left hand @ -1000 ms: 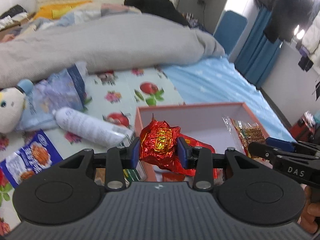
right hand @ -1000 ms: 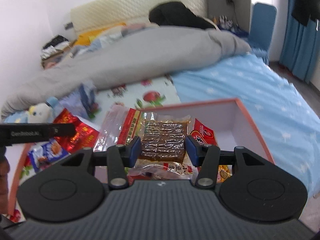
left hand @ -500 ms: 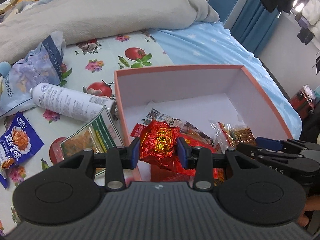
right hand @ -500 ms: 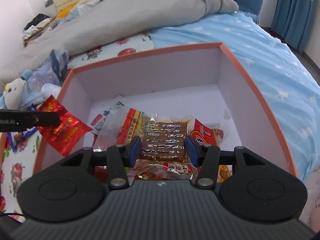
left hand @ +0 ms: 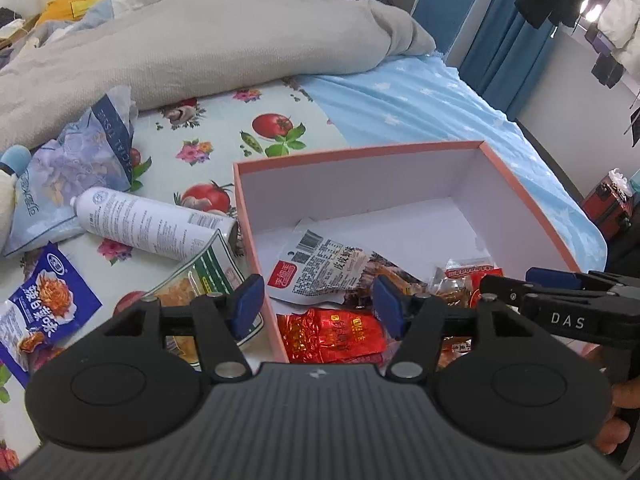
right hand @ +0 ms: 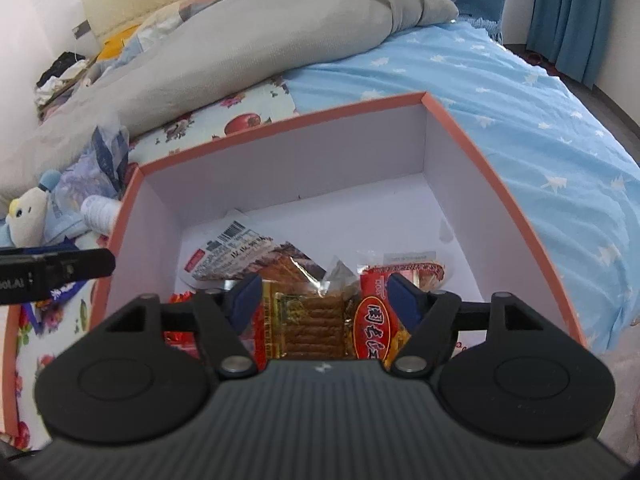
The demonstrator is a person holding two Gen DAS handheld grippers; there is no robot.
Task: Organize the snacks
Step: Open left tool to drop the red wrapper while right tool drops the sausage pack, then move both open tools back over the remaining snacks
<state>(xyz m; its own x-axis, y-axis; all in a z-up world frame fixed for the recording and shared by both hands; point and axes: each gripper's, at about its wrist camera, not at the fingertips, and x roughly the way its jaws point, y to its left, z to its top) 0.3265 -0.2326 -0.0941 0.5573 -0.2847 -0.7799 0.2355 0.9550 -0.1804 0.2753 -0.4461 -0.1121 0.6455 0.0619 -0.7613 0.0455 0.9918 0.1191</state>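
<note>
Both grippers, left gripper [left hand: 318,306] and right gripper [right hand: 323,300], are spreading open, having just dropped red foil packet [left hand: 332,336] and clear biscuit pack [right hand: 310,320] inside orange-rimmed box [left hand: 360,150].

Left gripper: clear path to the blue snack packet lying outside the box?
Probably yes. The blue snack packet lies uncovered on the bed, left of the left gripper, whose jaws are opening and hold nothing; nothing stands between.

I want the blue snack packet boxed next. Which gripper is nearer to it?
Left. The left gripper, jaws opening, hangs over the box's left wall, with the blue packet just outside. The right gripper is inside the box, farther off.
</note>
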